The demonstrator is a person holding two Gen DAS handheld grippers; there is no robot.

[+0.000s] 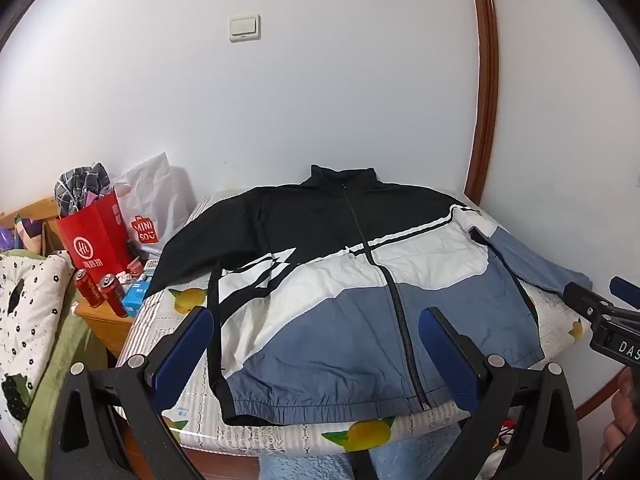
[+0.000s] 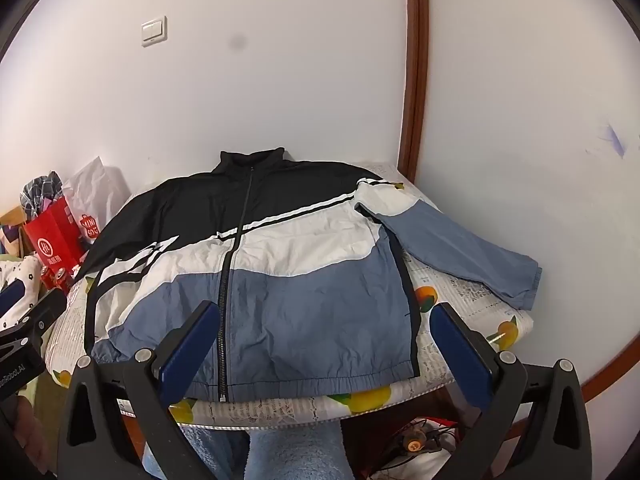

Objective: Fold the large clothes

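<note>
A black, white and blue zip jacket (image 1: 340, 292) lies flat, front up, on a small table, collar toward the wall. It also shows in the right wrist view (image 2: 280, 280). Its blue right-hand sleeve (image 2: 464, 252) lies spread out to the side; the left-hand sleeve is folded in over the body. My left gripper (image 1: 316, 354) is open and empty, above the hem. My right gripper (image 2: 326, 350) is open and empty, above the hem's right half. The right gripper also shows at the left wrist view's right edge (image 1: 600, 304).
The table has a lemon-print cloth (image 2: 472, 304) and stands in a wall corner with a wooden door frame (image 1: 486, 80). At the left are a red bag (image 1: 96, 240), a white Miniso bag (image 1: 152, 208), two red cans (image 1: 100, 290) and a bed (image 1: 28, 320).
</note>
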